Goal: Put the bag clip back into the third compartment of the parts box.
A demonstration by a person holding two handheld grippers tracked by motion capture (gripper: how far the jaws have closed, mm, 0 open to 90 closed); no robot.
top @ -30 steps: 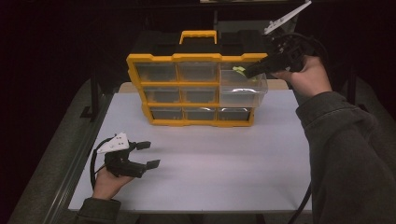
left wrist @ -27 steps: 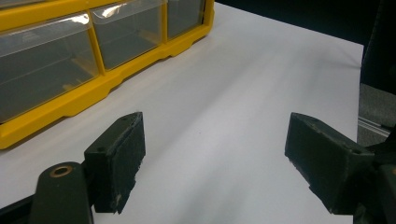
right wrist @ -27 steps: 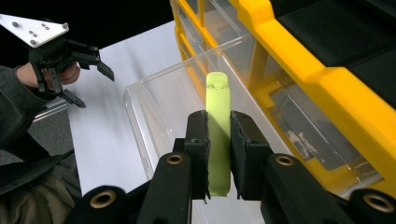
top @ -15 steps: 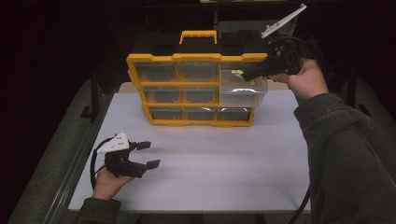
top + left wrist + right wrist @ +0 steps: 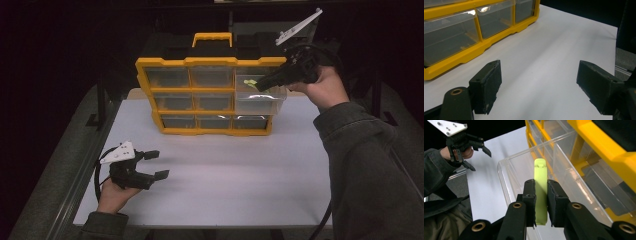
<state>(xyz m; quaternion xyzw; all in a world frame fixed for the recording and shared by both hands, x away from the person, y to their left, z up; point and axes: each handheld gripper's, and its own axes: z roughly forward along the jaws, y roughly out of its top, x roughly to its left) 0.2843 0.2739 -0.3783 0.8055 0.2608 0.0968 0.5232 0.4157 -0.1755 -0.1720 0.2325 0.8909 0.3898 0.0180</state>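
Gripping a flat lime-green bar [image 5: 541, 195] between both jaws, right gripper [image 5: 541, 203] up at the organizer's [image 5: 210, 62] top right, over a clear drawer [image 5: 260, 97] pulled out from the top row. Bar upright between the pads, its notched end pointing away over the drawer's open mouth; seen from the high view as a small green speck [image 5: 251, 83] at the jaw tips, just above the drawer. Yellow frame, black lid with a yellow handle [image 5: 212, 38], three rows of clear drawers, standing at the far middle of the white table [image 5: 240, 170].

Resting low on the table's near left corner, left gripper [image 5: 156, 165], held in a hand [image 5: 112, 197], jaws spread wide with nothing between, bare tabletop in the gap. Well apart from the organizer, whose bottom drawers show ahead and to the left in the left gripper view.
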